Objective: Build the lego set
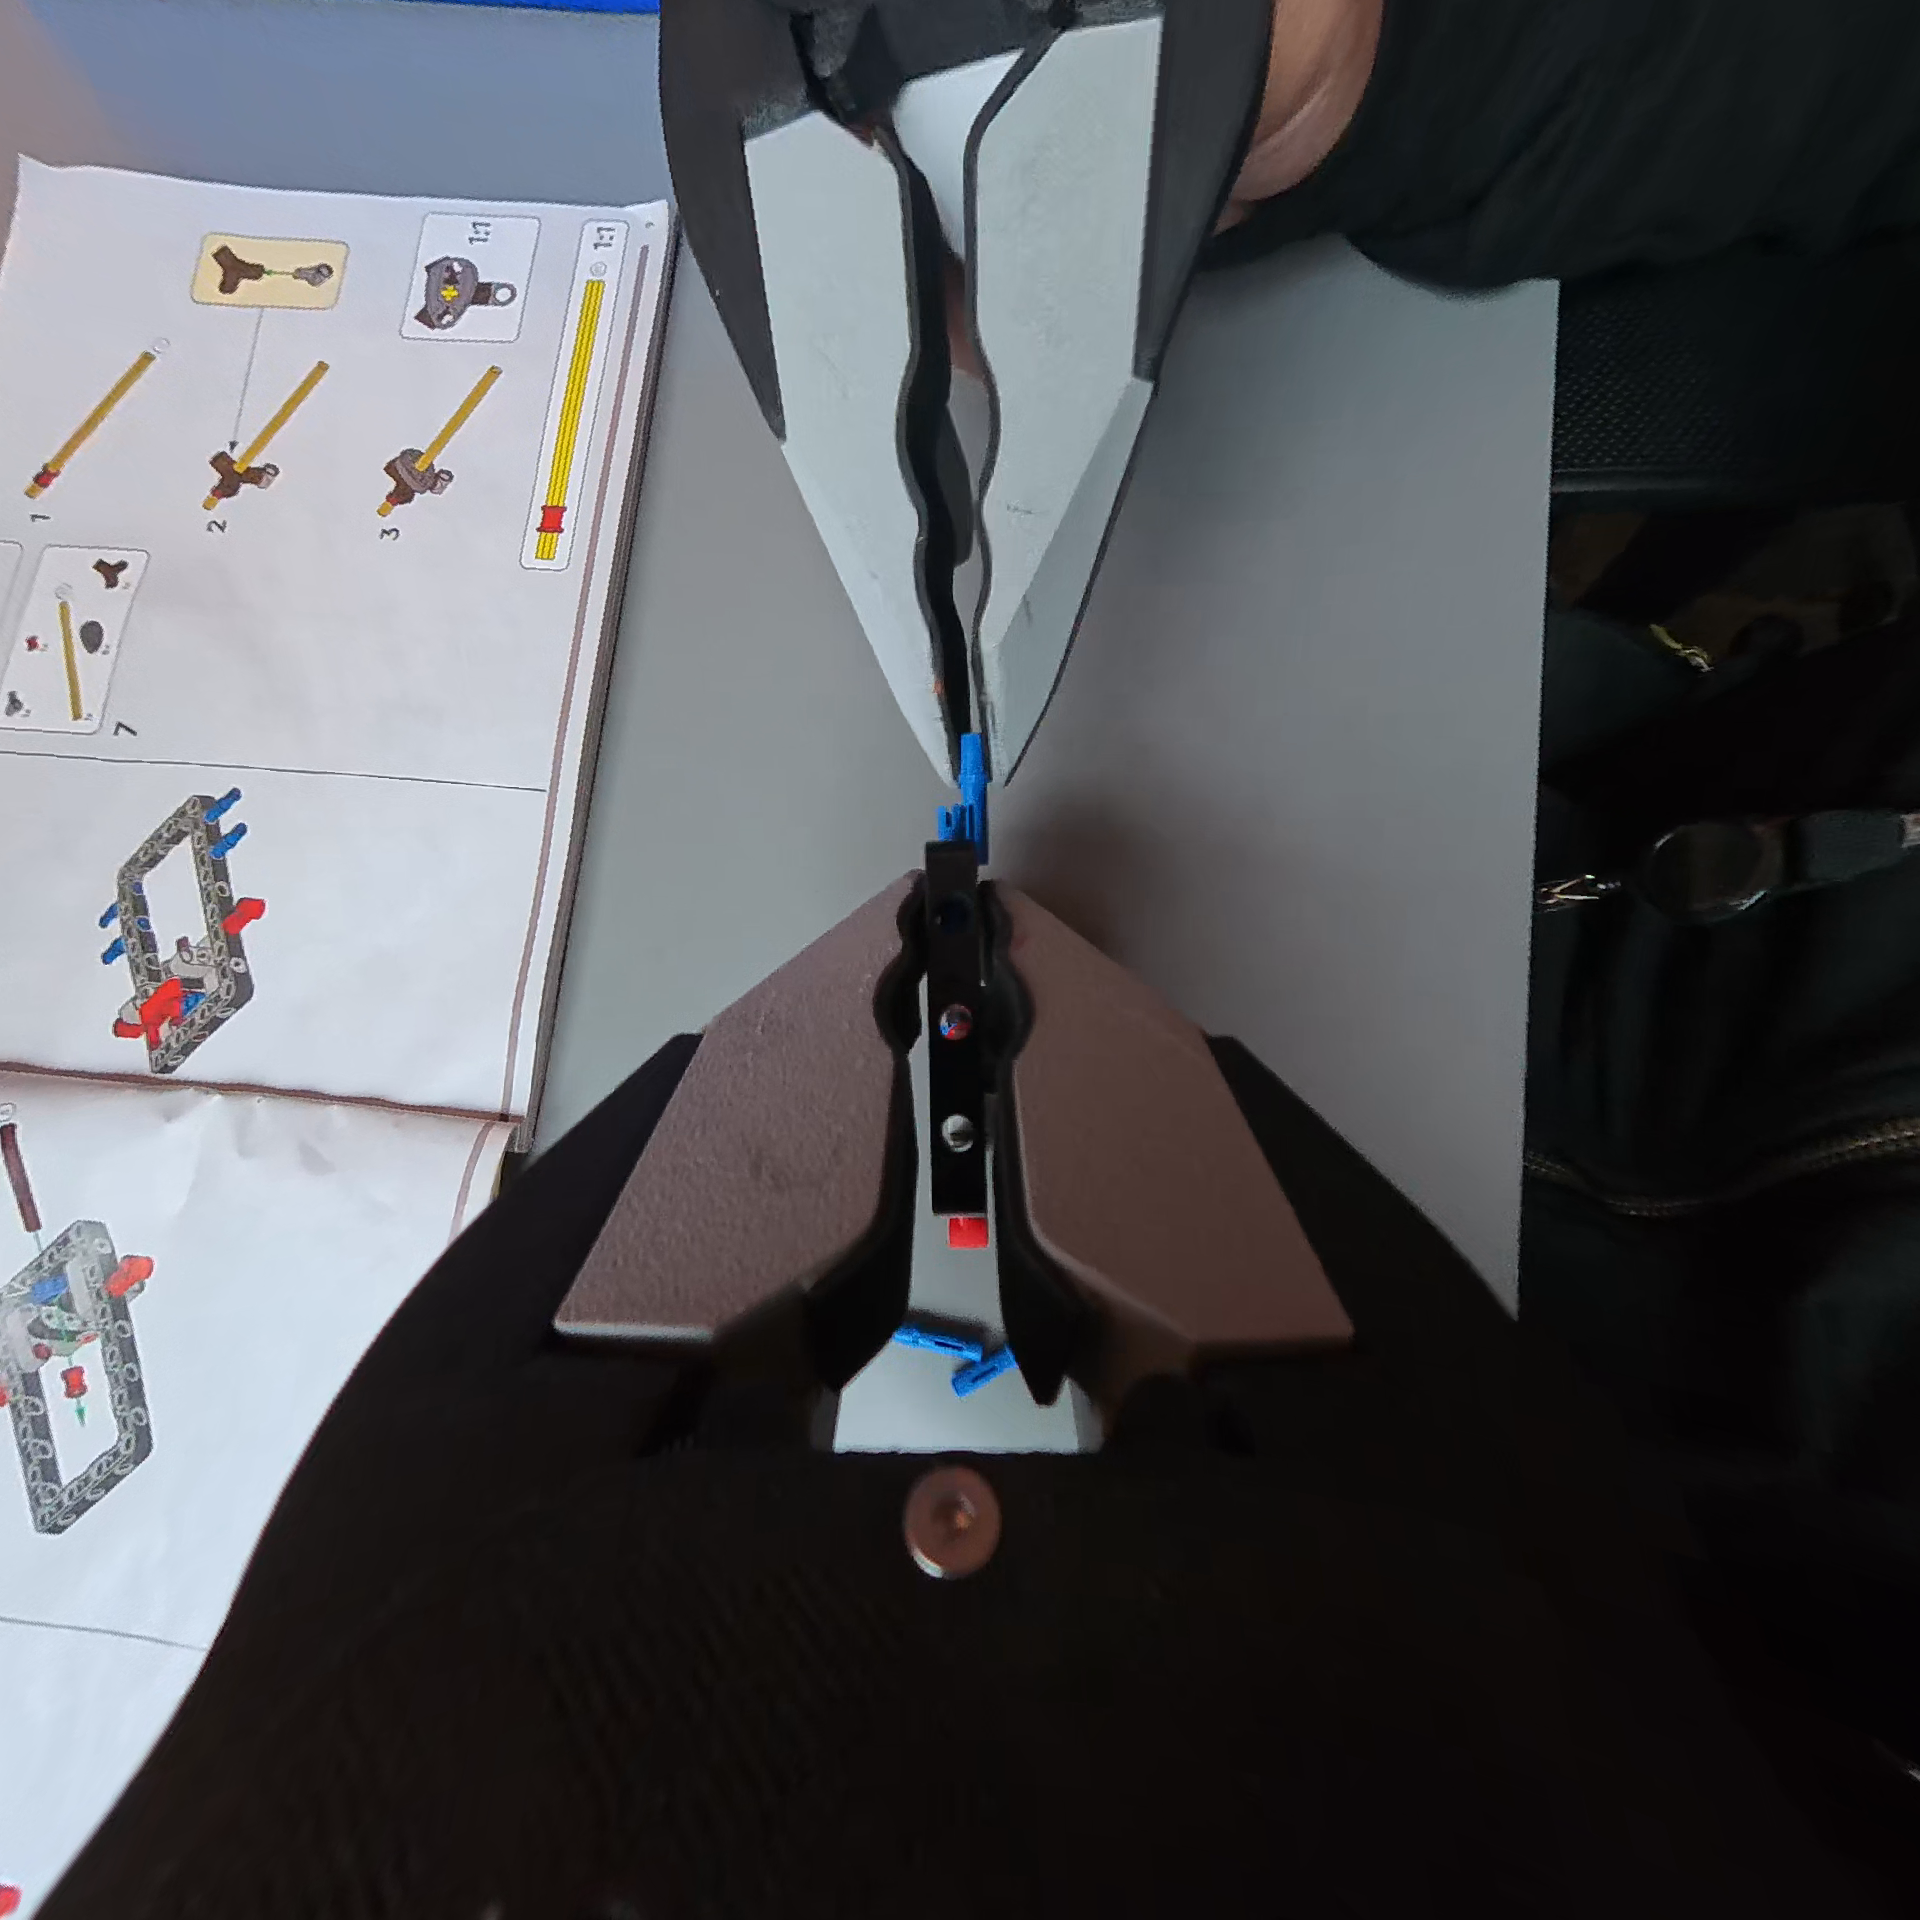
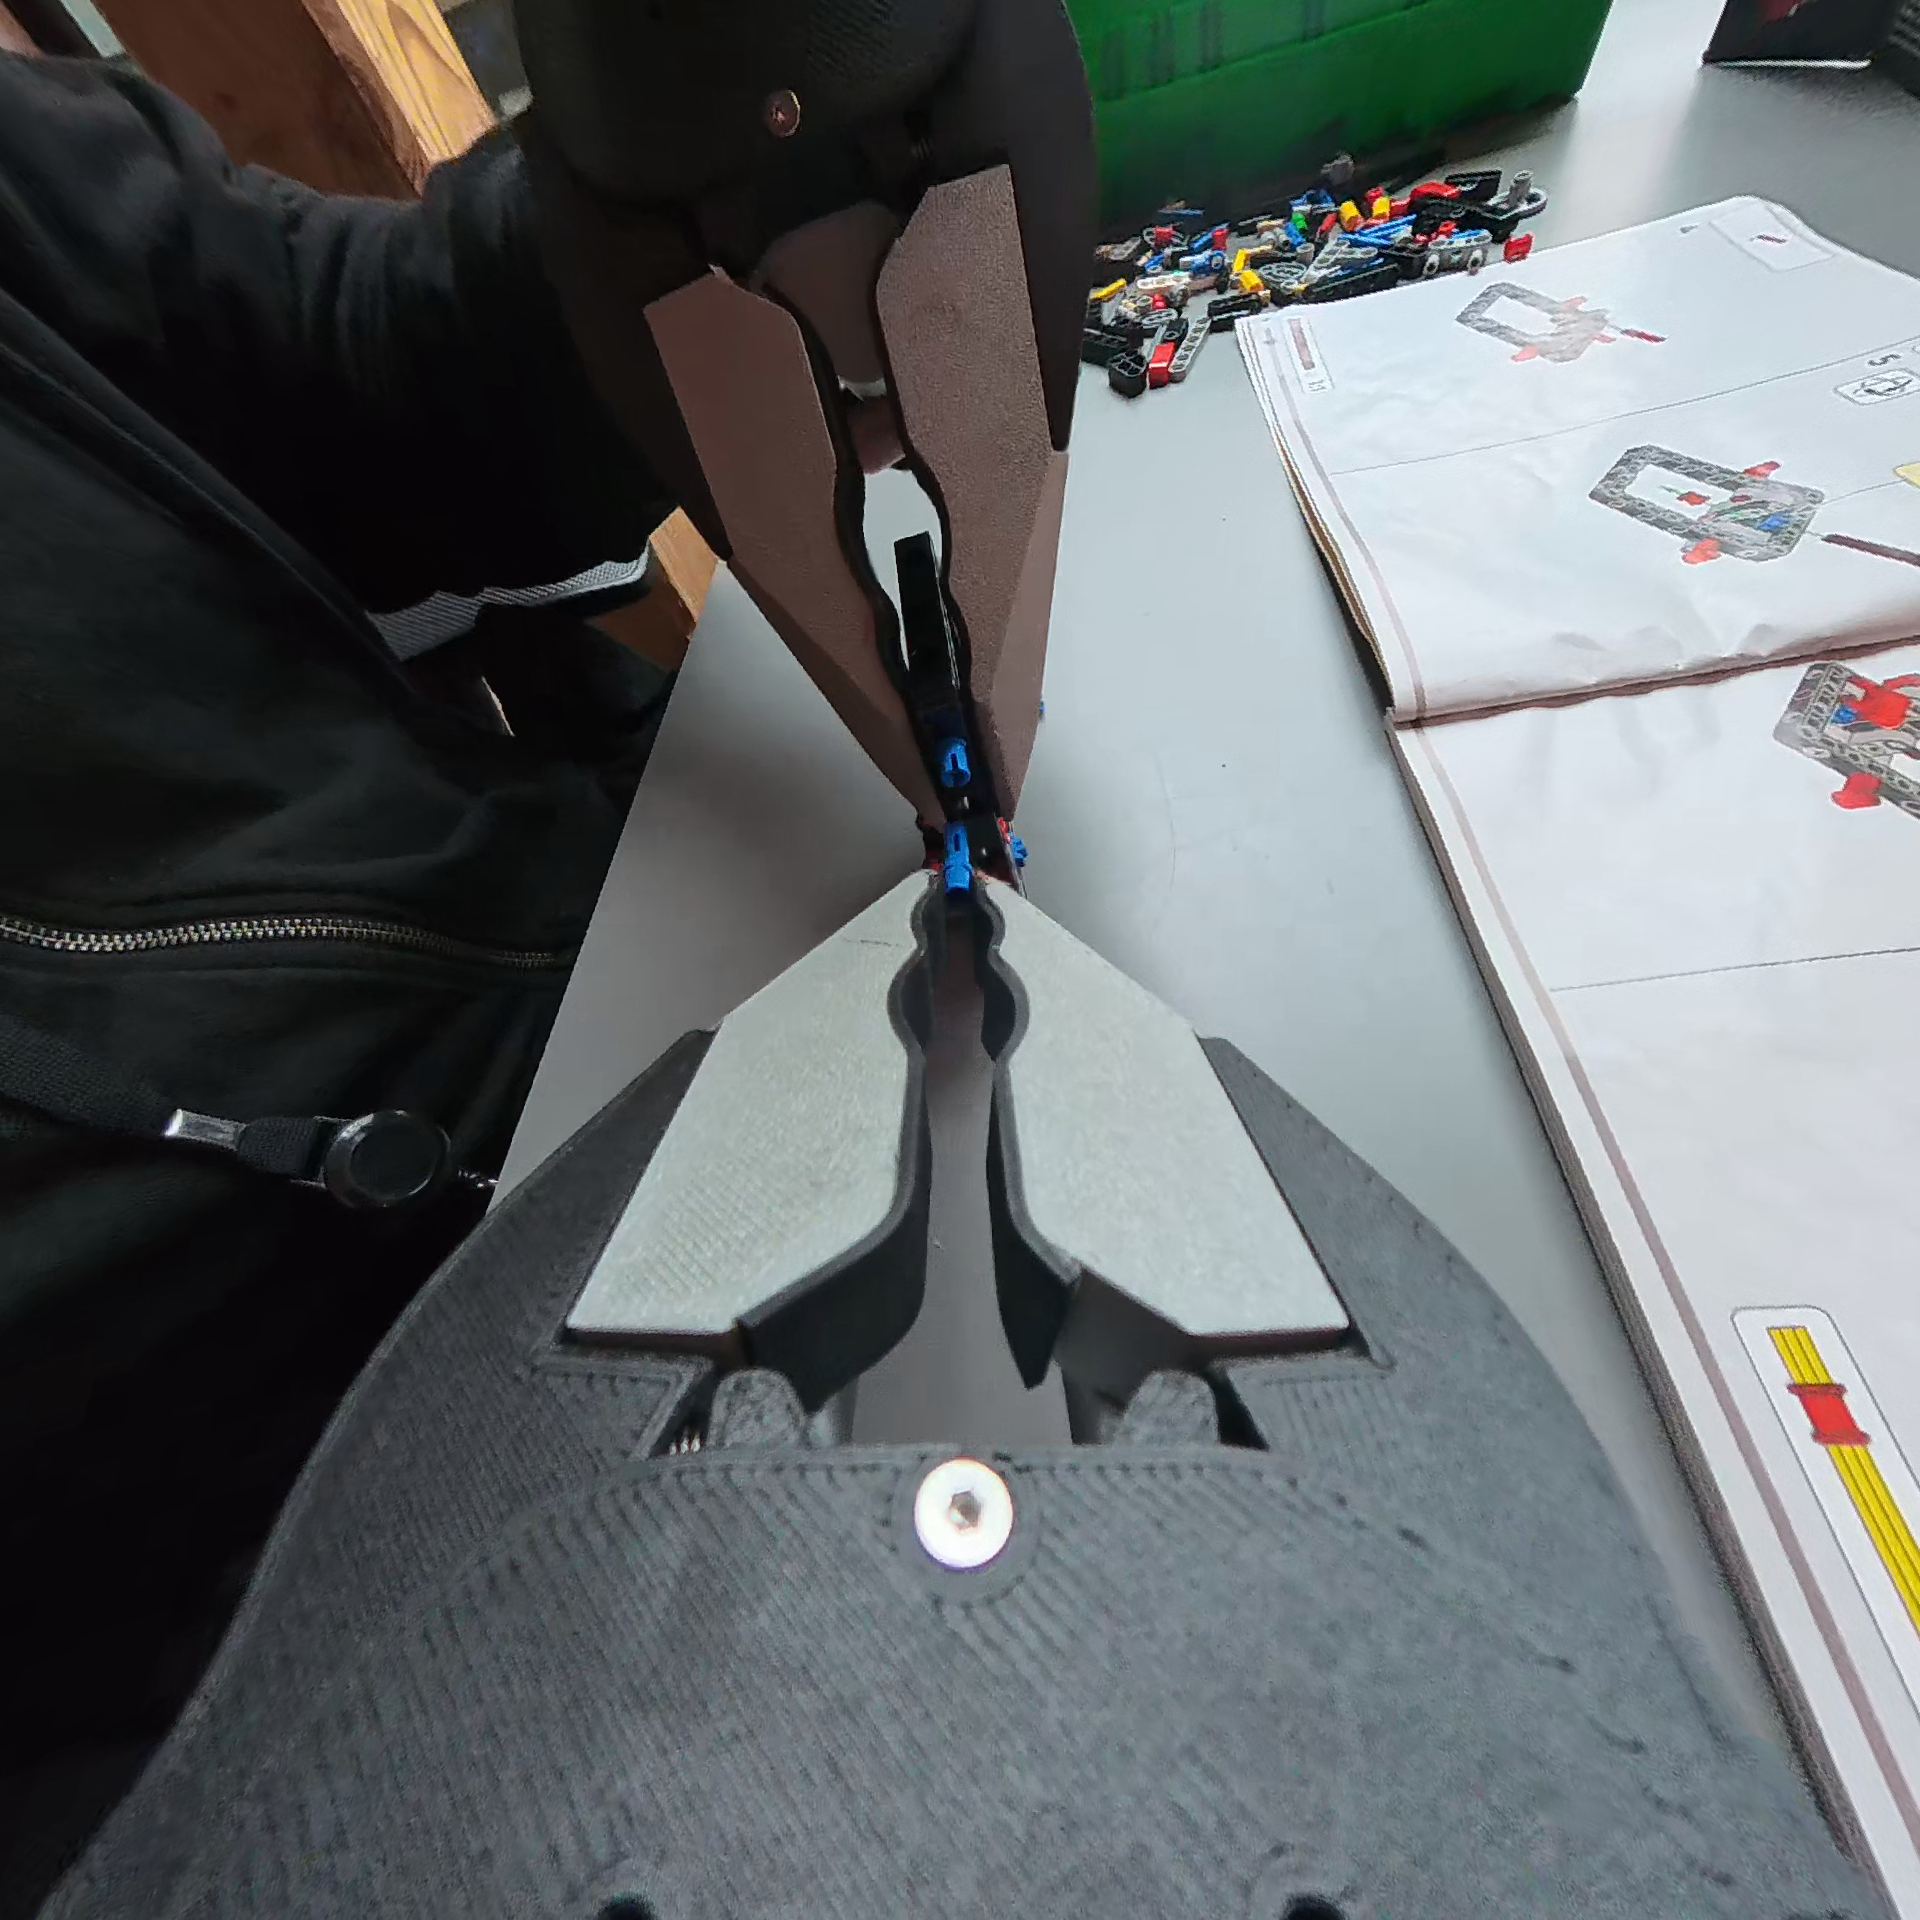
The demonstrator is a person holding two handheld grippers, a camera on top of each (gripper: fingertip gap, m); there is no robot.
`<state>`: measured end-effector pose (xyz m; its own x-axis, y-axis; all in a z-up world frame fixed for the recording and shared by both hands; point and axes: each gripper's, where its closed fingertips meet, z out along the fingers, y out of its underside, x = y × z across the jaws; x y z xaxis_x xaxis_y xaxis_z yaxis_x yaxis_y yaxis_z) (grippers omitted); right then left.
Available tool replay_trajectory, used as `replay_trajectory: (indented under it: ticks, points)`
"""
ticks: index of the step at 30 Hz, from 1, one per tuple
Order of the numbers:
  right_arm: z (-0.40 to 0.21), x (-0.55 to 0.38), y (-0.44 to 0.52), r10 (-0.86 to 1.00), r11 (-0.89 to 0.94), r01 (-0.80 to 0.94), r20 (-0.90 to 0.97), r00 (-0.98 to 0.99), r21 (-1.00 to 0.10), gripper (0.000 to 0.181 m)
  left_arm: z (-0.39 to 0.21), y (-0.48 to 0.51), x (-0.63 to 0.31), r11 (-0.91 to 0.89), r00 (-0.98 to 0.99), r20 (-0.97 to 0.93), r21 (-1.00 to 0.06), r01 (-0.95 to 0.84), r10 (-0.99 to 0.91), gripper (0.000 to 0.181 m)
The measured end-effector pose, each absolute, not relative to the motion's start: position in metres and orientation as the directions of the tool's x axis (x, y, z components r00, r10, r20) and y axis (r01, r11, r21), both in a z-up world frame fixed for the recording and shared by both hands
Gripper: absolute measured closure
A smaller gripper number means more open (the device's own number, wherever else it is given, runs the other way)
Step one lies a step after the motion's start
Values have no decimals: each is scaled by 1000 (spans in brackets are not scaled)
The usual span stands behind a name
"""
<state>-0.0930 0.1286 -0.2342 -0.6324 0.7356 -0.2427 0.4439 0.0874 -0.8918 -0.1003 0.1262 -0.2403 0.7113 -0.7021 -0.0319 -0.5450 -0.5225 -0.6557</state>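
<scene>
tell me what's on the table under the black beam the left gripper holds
Through the left gripper, loose blue pins lie on the grey table below the black beam. The fingers hide everything else.

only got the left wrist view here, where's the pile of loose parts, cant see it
Observer: The loose parts pile lies on the grey table, beyond the open instruction booklet.
Operator: anything behind the pile
Observer: A green bin stands just past it.
Operator: is the right tool really on that blue pin
Observer: Yes. The right tool pinches the blue pin at its tips, against the black beam held in the left tool.
</scene>
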Motion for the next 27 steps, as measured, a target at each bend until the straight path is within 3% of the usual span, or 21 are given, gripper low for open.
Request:
replay_trajectory:
  ticks: [14,27]
  points:
    - [-226,-100,127,615,-241,592,-593,-520,-769,180,-240,123,-104,-488,709,-77,-673,-556,-701,175]
    - [-233,-105,129,467,-413,673,-777,-422,-613,180,-240,128,-108,-461,722,-118,-697,-549,-682,175]
